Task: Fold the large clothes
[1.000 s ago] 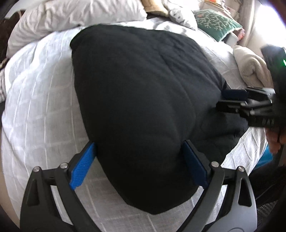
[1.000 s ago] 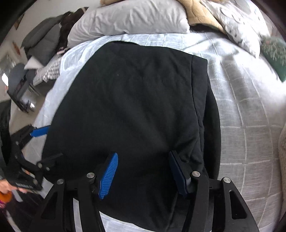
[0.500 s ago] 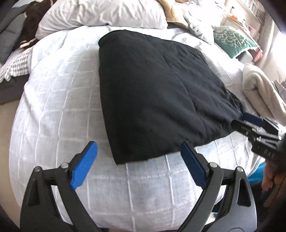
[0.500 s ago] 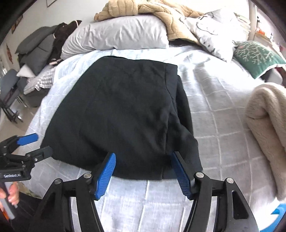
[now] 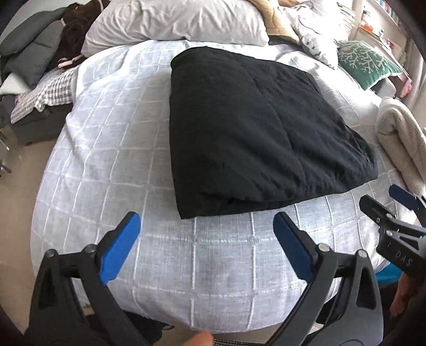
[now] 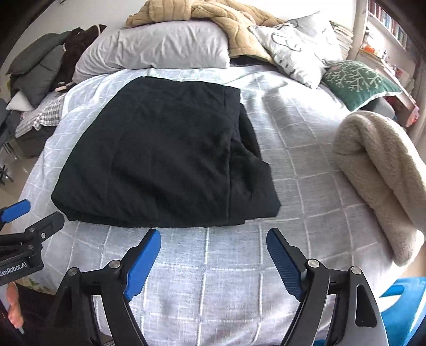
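Note:
A large black garment (image 5: pixel 255 130) lies folded into a thick rectangle on the grey checked bed cover (image 5: pixel 106 165); it also shows in the right wrist view (image 6: pixel 165 157). My left gripper (image 5: pixel 206 226) is open and empty, just short of the garment's near edge. My right gripper (image 6: pixel 213 239) is open and empty, also just short of that edge. The right gripper shows at the right edge of the left wrist view (image 5: pixel 394 215), and the left gripper at the left edge of the right wrist view (image 6: pixel 29 221).
A rolled cream fleece blanket (image 6: pixel 378 170) lies on the bed's right side. Pillows (image 6: pixel 159 48), a tan blanket (image 6: pixel 213 16) and a green cushion (image 6: pixel 356 79) line the head. Clothes (image 5: pixel 40 58) pile up at the left. A blue object (image 6: pixel 404 300) sits low right.
Both grippers have pulled back from over the black garment toward the foot of the bed. The garment now lies wholly in front of them. Both stayed open.

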`<action>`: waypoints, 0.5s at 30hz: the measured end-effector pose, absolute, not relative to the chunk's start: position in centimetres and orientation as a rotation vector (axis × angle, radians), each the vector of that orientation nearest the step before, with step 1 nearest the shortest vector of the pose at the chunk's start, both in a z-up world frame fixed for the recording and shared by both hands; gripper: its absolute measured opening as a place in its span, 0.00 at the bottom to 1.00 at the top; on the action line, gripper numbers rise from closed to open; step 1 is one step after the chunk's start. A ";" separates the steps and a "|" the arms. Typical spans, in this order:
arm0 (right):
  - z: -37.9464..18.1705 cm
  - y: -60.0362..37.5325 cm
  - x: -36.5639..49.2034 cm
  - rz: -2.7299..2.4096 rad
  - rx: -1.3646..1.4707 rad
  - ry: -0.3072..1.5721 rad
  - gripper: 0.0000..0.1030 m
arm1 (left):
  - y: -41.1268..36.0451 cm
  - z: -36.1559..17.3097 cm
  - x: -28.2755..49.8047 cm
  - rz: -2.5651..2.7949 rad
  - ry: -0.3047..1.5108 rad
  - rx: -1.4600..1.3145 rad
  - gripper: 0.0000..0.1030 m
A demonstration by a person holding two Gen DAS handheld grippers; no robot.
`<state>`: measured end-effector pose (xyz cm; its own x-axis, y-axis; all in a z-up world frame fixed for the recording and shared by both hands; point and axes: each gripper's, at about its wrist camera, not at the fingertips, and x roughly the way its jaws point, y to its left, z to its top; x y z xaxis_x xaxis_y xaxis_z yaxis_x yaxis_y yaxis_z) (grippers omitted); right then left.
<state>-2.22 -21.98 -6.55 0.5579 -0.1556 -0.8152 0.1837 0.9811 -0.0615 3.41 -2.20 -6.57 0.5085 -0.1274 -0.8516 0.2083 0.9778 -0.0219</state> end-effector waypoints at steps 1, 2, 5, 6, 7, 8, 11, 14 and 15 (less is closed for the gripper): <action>-6.5 -22.0 -2.3 -0.206 0.032 0.960 0.82 | -2.4 -6.7 3.3 -0.202 1.026 0.085 0.98; -6.5 -22.0 -2.4 -0.206 0.034 0.961 0.82 | -2.6 -6.7 3.1 -0.199 1.030 0.088 0.98; -6.4 -21.6 -2.7 -0.209 0.041 0.967 0.84 | -3.2 -6.8 2.7 -0.176 1.032 0.108 0.98; -6.5 -21.6 -2.7 -0.212 0.040 0.971 0.84 | -3.4 -6.8 2.7 -0.165 1.030 0.114 0.98; -6.5 -21.5 -2.8 -0.216 0.039 0.973 0.84 | -3.5 -6.8 2.6 -0.157 1.028 0.115 0.98; -6.5 -21.4 -2.8 -0.221 0.034 0.976 0.84 | -3.5 -6.7 2.6 -0.150 1.025 0.113 0.98; -6.4 -21.4 -2.9 -0.235 0.023 0.976 0.85 | -3.7 -6.6 2.3 -0.142 1.020 0.103 0.98; -6.2 -21.6 -3.0 -0.250 0.024 0.968 0.85 | -3.8 -6.5 1.9 -0.144 1.012 0.097 0.98; -6.1 -21.7 -3.1 -0.255 0.025 0.966 0.85 | -3.8 -6.4 1.8 -0.143 1.010 0.097 0.98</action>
